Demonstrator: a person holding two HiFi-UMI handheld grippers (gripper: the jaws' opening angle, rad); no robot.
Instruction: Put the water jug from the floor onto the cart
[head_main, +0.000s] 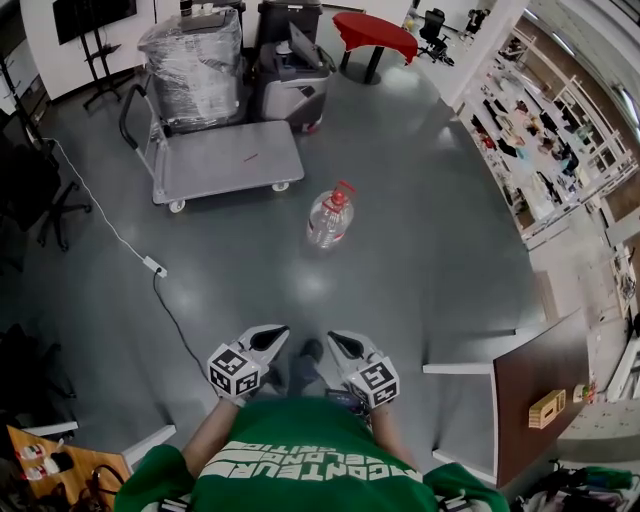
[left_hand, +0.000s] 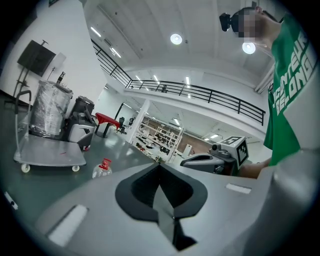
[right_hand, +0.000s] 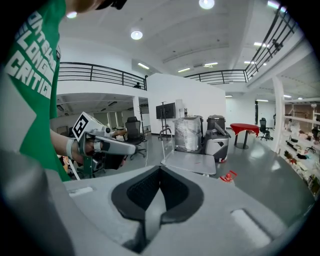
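The water jug (head_main: 330, 215), clear with a red cap and handle, stands on the grey floor well ahead of me. In the left gripper view the jug (left_hand: 102, 168) shows small at lower left. In the right gripper view only the jug's red top (right_hand: 229, 176) peeks over the jaws. The grey flat cart (head_main: 225, 160) sits beyond it to the left, also seen as cart (left_hand: 50, 152) and cart (right_hand: 192, 161). My left gripper (head_main: 283, 328) and right gripper (head_main: 331, 336) are held side by side close to my body, both shut and holding nothing. The jaws meet at the left gripper (left_hand: 160, 165) and right gripper (right_hand: 160, 167).
A plastic-wrapped load (head_main: 192, 65) fills the cart's far end by its handle. A grey machine (head_main: 290, 85) stands behind the cart, a red table (head_main: 375, 35) further back. A power strip with cable (head_main: 152, 266) lies on the floor at left. A brown table (head_main: 540, 395) is at right.
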